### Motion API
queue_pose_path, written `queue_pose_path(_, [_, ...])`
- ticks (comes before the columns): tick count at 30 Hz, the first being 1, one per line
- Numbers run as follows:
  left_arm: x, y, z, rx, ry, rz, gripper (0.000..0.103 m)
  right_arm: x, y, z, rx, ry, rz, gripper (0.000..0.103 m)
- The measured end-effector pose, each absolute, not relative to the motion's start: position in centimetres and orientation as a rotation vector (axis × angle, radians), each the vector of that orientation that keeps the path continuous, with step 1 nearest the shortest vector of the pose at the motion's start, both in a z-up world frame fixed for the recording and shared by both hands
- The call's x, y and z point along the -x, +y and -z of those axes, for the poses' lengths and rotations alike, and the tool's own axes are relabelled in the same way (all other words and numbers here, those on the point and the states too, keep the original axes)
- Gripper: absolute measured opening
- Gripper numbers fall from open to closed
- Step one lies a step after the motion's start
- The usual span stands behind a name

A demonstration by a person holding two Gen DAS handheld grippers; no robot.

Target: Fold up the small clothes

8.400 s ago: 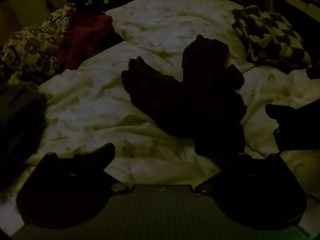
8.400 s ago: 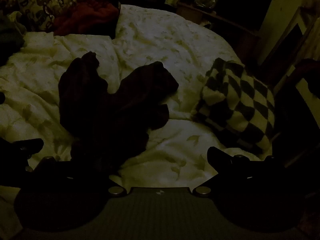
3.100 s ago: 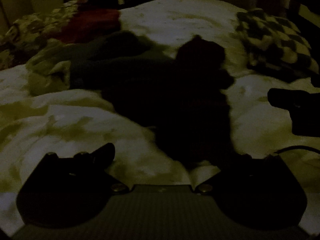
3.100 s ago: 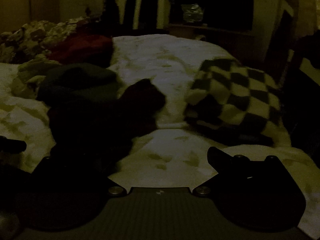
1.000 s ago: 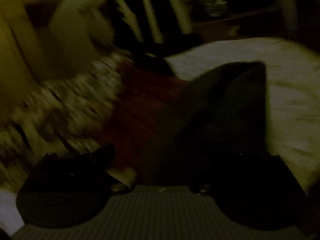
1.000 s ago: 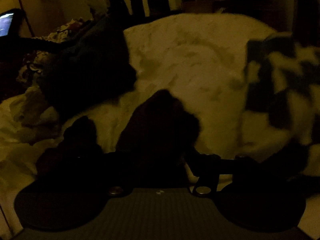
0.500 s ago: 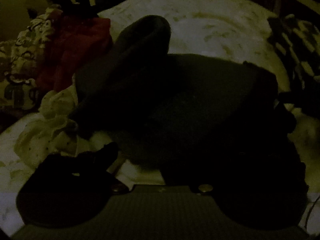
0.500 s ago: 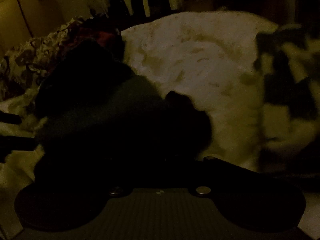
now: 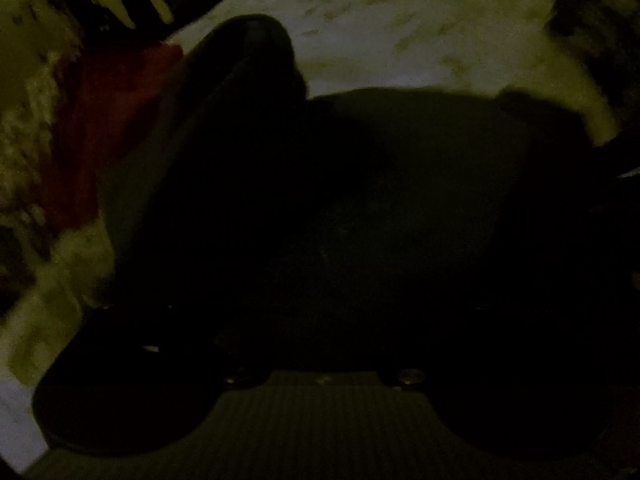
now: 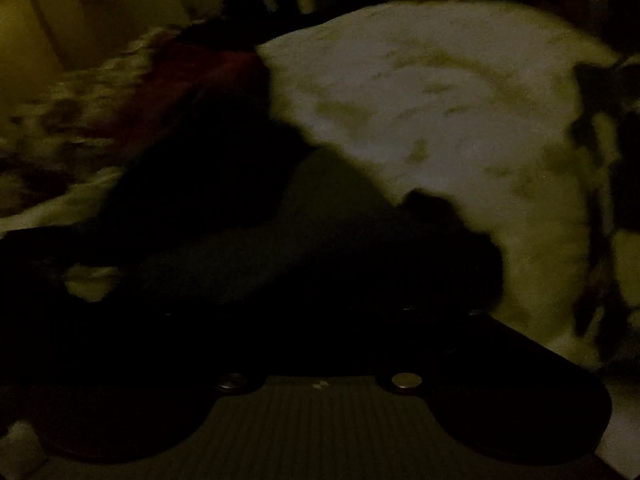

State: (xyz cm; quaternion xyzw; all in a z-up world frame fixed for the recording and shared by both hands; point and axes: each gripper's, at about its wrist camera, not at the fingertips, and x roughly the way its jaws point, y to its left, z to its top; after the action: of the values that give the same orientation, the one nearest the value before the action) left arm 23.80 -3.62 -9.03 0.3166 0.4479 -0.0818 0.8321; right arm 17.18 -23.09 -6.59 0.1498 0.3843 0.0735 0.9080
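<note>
Dark garment (image 9: 360, 200) on pale bedspread (image 9: 400, 40); no legible writing.

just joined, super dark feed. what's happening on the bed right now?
A person with two handheld grippers is working on a large dark garment spread over the pale bedspread. It fills the space right in front of both cameras, with one part humped up at the far left. A red cloth lies further left and a checkered item at the right edge. It is too dark to tell whether either set of jaws grips the fabric.
</note>
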Motion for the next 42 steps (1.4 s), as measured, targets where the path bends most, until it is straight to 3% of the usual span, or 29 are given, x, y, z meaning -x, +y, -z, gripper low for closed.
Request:
queue_pose_path(6, [-31.5,-5.2,11.8,-0.716,0.860,-0.024,0.102,-15.8,-24.4,5.6,-0.132,0.707,-0.020,0.084])
queue_pose_path(13, [-42.1,-0.5,7.9,-0.551,0.771,-0.196,0.103,-13.8,-26.8,6.5,-0.077,0.717,-0.011,0.083])
queue_pose_path(18, [-49.5,2.8,6.2,-0.366,0.837,-0.257,0.103,-15.5,-26.8,7.1,-0.115,0.725,-0.050,0.084])
queue_pose_path(23, [-45.5,-1.0,6.8,-0.561,0.793,-0.158,0.103,-17.1,-25.4,8.3,-0.120,0.744,-0.125,0.082])
queue_pose_path(29, [-38.7,0.0,3.6,-0.339,0.906,0.090,0.103,-16.5,-24.0,8.2,-0.126,0.726,-0.113,0.068])
queue_pose_path(32, [-35.7,0.4,2.9,-0.327,0.954,0.151,0.103,-14.9,-24.5,6.3,-0.084,0.657,-0.024,0.069])
queue_pose_path(34, [-33.6,1.0,2.5,-0.317,0.972,0.192,0.103,-14.1,-24.8,5.6,-0.097,0.664,-0.048,0.080])
queue_pose_path(38, [-28.8,1.6,1.9,-0.327,0.978,0.250,0.103,-14.3,-24.2,7.2,-0.170,0.749,-0.139,0.079])
queue_pose_path(39, [-27.5,1.7,1.9,-0.345,0.987,0.269,0.103,-15.3,-24.0,8.3,-0.161,0.802,-0.133,0.074])
queue_pose_path(40, [-26.0,2.0,2.0,-0.368,0.998,0.280,0.103,-16.2,-23.8,9.7,-0.163,0.854,-0.131,0.034])
queue_pose_path(41, [-24.4,2.2,2.1,-0.381,0.996,0.294,0.103,-16.3,-24.0,10.4,-0.177,0.859,-0.122,0.013])
queue_pose_path(42, [-23.1,2.4,2.2,-0.385,0.993,0.311,0.103,-16.0,-24.5,10.4,-0.211,0.836,-0.144,0.013])
